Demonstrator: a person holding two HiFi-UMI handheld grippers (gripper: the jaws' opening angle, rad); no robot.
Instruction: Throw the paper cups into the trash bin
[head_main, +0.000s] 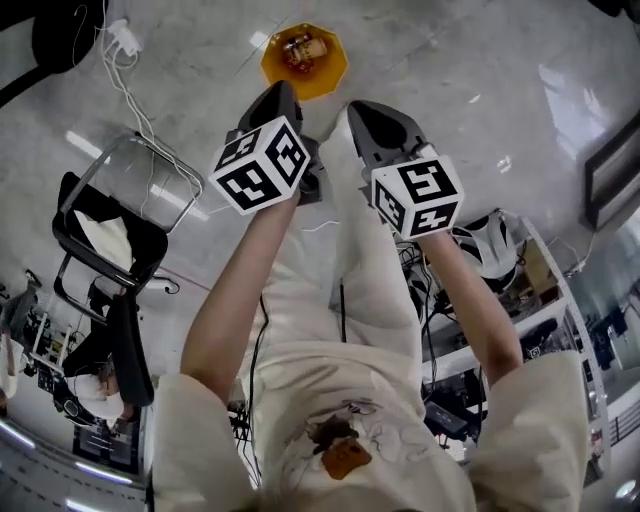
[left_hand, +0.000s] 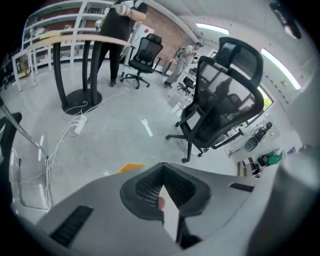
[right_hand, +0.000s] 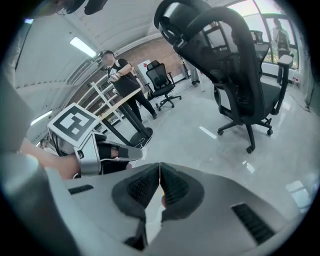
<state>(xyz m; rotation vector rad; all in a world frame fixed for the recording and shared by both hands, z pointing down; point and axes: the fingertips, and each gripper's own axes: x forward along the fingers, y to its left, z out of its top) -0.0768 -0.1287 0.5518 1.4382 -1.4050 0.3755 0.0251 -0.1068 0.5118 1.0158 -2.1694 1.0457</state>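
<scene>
The left gripper (head_main: 278, 95) and right gripper (head_main: 357, 108) hang side by side over the floor (head_main: 480, 90), jaws together and empty, near the orange bin (head_main: 333, 76).

1. The floor (head_main: 480, 70) is glossy pale grey and mirrors the ceiling lights.
2. An orange eight-sided trash bin (head_main: 304, 62) stands on it; something brownish lies inside, too small to tell.
3. A white power strip (left_hand: 78, 125) lies flat on the floor, its white cable (left_hand: 56, 145) trailing off beside it.
4. The round black desk base (left_hand: 80, 99) rests near that strip.
5. A black office chair (left_hand: 220, 105) stands on its wheeled foot; a second chair (left_hand: 145, 55) stands well apart.
6. A short white strip (left_hand: 147, 127) marks the floor between them.
</scene>
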